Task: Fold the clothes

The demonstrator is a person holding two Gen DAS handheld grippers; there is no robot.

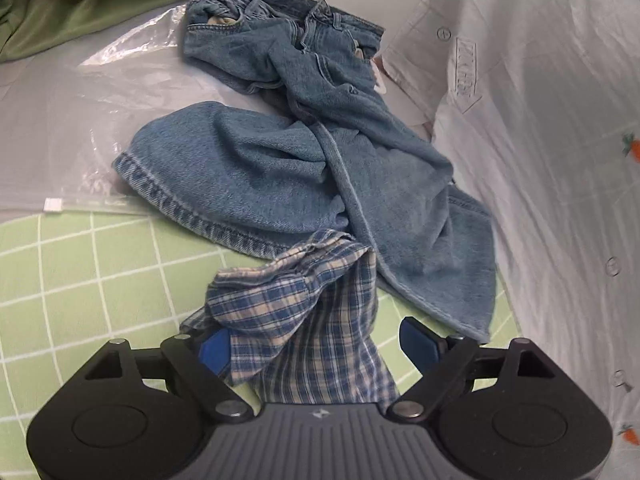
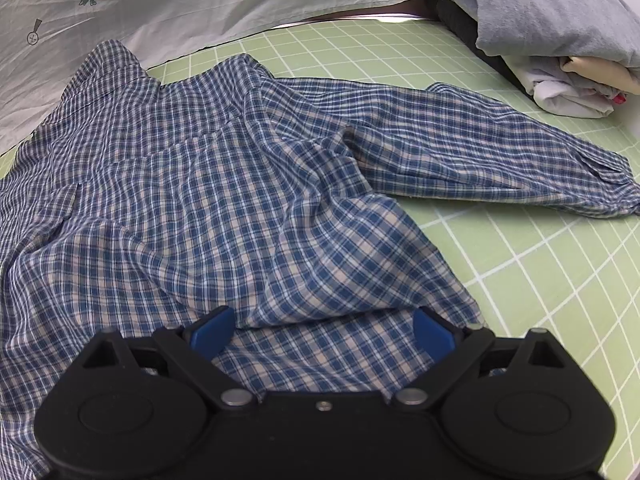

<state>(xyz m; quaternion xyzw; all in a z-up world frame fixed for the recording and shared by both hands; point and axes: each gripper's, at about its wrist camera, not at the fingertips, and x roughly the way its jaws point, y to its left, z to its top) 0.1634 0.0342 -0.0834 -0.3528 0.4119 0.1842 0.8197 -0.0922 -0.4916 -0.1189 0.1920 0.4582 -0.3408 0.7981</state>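
A blue plaid shirt [image 2: 200, 200] lies spread and wrinkled on the green grid mat [image 2: 540, 280], one sleeve [image 2: 500, 148] stretched out to the right. My right gripper [image 2: 323, 330] is open just above the shirt's near hem, its blue pads [image 2: 212, 332] on either side of a raised fold. In the left wrist view the shirt's bunched sleeve end [image 1: 296, 292] sits between the wide-open jaws of my left gripper [image 1: 316, 340]; the cloth brushes the left pad [image 1: 216, 348] and stands apart from the right one. Crumpled blue jeans [image 1: 280, 152] lie just beyond that sleeve.
A white sheet with carrot prints [image 1: 540, 140] borders the jeans on the right and lies behind the shirt [image 2: 200, 0]. A clear plastic bag [image 1: 80, 120] and green fabric [image 1: 80, 0] lie at left. Stacked folded clothes [image 2: 560, 40] sit at the far right.
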